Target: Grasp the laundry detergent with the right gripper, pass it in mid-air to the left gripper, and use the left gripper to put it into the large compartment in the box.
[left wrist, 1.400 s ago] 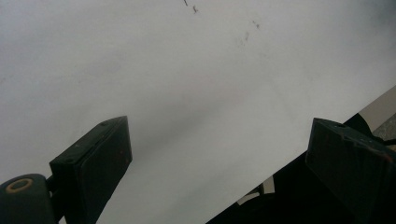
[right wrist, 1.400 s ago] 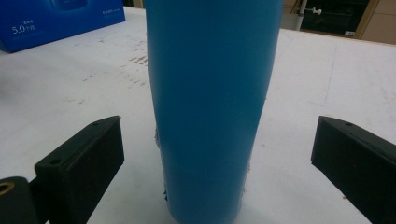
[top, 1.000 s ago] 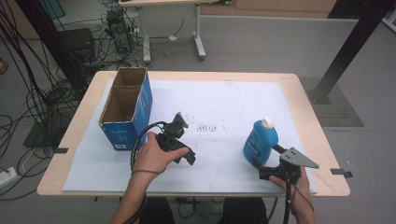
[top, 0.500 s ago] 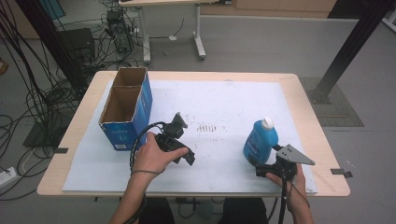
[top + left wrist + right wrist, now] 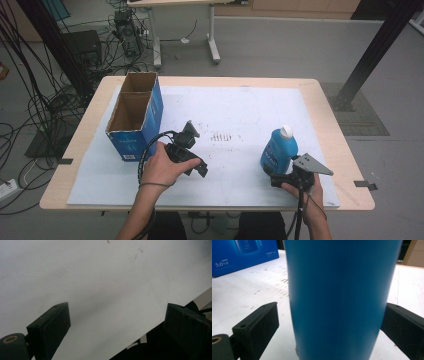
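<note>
The right hand-held gripper (image 5: 276,179) has moved in toward the blue bottle (image 5: 276,150), which stands upright on the worktop (image 5: 240,105); its jaws now straddle it, released. Grasping looks imminent. The left hand-held gripper (image 5: 201,169) rests released, empty.

Two black hand-held grippers, left (image 5: 196,167) and right (image 5: 278,179), blocky jaws, trailing black cables, grey triangular plate.

The high view looked forward and down on the whole counter (image 5: 320,100) from above the person's side. The left tool's camera faced the white sheet (image 5: 100,277) closely. The right tool's camera sat very near the blue bottle (image 5: 339,297), which the high view (image 5: 277,150) shared.
</note>
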{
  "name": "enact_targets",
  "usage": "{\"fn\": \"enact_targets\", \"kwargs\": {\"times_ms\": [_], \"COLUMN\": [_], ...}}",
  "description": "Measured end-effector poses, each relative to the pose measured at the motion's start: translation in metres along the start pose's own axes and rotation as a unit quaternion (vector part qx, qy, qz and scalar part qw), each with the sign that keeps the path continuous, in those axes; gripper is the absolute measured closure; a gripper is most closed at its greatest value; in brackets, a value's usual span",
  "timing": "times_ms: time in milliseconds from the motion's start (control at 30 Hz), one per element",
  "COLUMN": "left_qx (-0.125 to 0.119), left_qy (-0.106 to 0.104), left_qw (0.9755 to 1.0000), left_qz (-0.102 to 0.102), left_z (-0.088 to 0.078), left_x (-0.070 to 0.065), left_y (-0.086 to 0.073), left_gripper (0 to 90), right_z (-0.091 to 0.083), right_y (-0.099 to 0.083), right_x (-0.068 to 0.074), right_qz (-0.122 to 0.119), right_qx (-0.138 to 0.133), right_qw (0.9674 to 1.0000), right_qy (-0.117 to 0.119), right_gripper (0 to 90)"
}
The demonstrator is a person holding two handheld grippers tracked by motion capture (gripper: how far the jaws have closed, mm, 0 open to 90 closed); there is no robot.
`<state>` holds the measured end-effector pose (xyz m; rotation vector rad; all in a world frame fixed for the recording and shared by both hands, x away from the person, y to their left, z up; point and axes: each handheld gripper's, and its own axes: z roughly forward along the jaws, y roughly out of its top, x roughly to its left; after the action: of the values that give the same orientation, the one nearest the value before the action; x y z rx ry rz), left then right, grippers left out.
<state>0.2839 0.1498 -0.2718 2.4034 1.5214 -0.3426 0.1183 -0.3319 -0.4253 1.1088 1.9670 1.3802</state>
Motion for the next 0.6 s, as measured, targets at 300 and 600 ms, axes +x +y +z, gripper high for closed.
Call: {"fn": "enact_targets", "kwargs": {"times_ms": [300, 600], "left_qx": [0.0, 0.001], "left_qy": [0.001, 0.002], "left_qw": [1.0, 1.0], "left_qz": [-0.006, -0.005], "left_z": [0.001, 0.001], "left_x": [0.001, 0.0], "left_y": [-0.002, -0.001], "left_gripper": [7.4, 7.4], "right_z": [0.004, 0.009], "right_y": [-0.006, -0.011], "right_x": [0.0, 0.002], "right_qz": [0.011, 0.021], "right_qx": [-0.006, -0.013], "right_qw": [0.9999, 0.9997], "right_qy": [-0.003, -0.008], "right_gripper": [3.0, 3.0]}}
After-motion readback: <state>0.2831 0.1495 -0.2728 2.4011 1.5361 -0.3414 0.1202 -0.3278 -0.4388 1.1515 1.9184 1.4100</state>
